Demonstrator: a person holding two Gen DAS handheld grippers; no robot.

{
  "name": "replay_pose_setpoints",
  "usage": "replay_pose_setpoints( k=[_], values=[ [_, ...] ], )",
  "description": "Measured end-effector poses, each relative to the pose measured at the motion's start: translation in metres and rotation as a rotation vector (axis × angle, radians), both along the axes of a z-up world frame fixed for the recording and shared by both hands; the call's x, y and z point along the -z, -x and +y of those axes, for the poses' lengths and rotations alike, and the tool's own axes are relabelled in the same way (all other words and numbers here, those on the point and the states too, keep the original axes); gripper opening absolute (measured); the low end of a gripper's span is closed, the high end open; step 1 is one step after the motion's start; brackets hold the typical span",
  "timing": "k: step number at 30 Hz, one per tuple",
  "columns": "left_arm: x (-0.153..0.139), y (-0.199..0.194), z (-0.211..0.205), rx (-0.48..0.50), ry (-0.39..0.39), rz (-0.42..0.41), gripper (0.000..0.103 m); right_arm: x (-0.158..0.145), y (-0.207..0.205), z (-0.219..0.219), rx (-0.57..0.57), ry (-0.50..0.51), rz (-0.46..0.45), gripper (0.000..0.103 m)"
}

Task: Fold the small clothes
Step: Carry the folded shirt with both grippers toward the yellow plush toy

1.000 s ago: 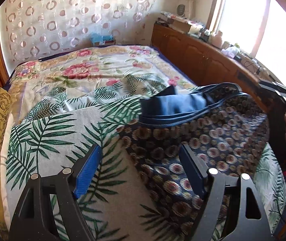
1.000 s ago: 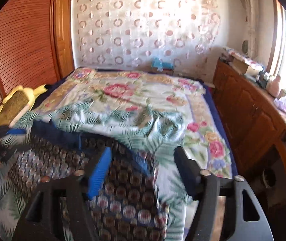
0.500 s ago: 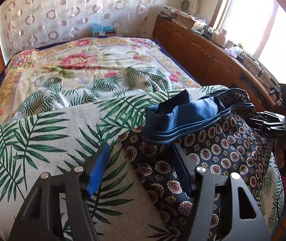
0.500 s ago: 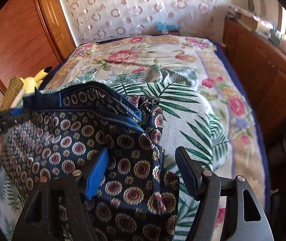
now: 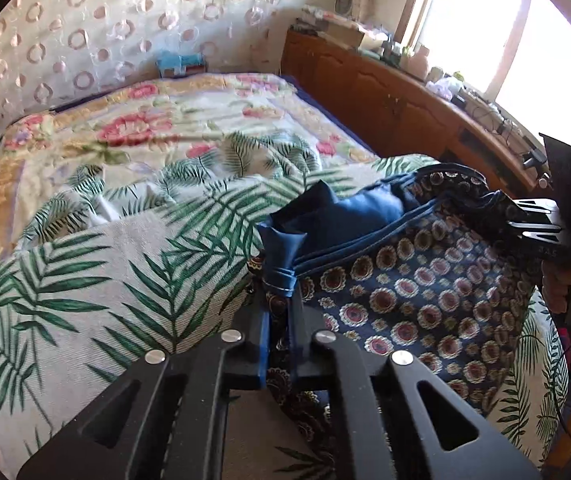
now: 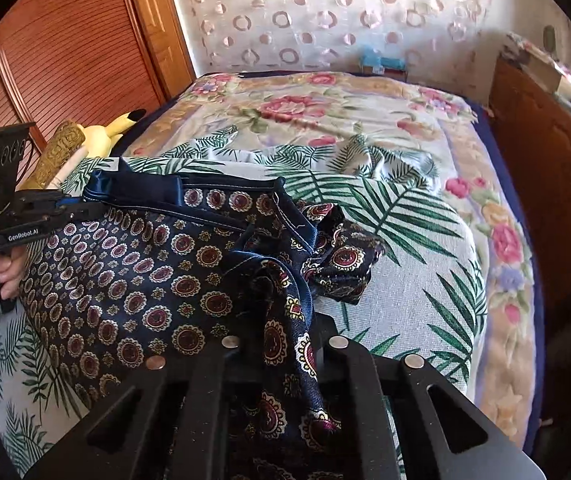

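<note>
Shorts (image 5: pixel 425 300), navy with medallion print, lie on the near end of the palm-leaf blanket (image 5: pixel 85 280). Left gripper (image 5: pixel 279 312) and right gripper (image 6: pixel 285 344) each pinch a waistband corner; lifting and folding over looks next.

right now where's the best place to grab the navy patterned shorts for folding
Judging by the pose, the two ends of the blue-trimmed waistband of the navy medallion-print silky shorts. The band lies stretched across the palm-leaf blanket, so come in from each side. The left hand-held gripper and right hand-held gripper already pinch fabric there.
</note>
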State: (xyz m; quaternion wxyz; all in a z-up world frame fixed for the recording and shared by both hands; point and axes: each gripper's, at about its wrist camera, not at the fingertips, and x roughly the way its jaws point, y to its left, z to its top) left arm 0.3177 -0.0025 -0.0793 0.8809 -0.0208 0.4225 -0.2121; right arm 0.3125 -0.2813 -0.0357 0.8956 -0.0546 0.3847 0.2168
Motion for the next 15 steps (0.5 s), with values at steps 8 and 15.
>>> replay_pose_setpoints(
  k=[8, 15],
  values=[
    [-0.052, 0.044, 0.029, -0.016, 0.100, -0.131, 0.007, -0.048, 0.025, 0.009, -0.034, -0.057, -0.129, 0.009],
    [-0.087, 0.089, 0.091, -0.137, 0.119, -0.246, 0.006, -0.091, 0.035, 0.060, -0.160, -0.048, -0.239, 0.009]
  ],
)
